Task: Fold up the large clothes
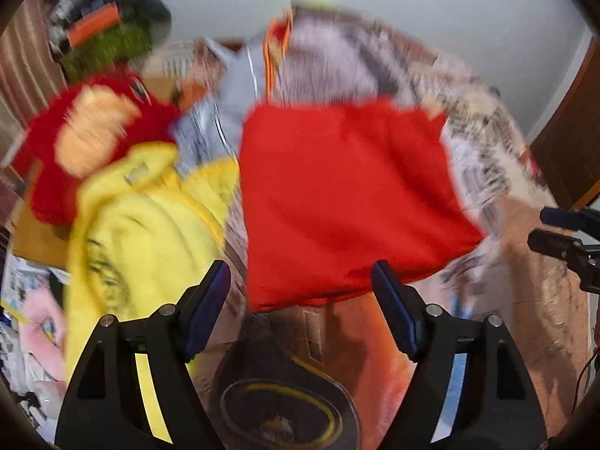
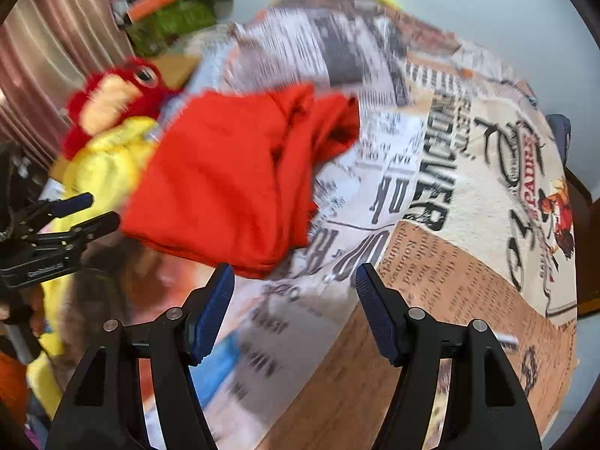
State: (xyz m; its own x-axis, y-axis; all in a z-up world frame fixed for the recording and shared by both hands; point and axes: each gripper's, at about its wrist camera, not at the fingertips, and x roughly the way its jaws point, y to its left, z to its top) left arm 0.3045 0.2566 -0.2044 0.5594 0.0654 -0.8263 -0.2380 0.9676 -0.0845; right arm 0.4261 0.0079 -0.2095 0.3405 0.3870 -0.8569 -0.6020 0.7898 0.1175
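Bare newsprint cover right of red garment, yellow clothes crowding left

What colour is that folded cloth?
Red cloth, clearest in the left wrist view.

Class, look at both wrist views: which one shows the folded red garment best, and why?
The left wrist view: the red garment lies there as a nearly whole, flat rectangle, centred beyond the open left gripper. The right wrist view shows it off to the left, blurred, with bunched folds at its far end.
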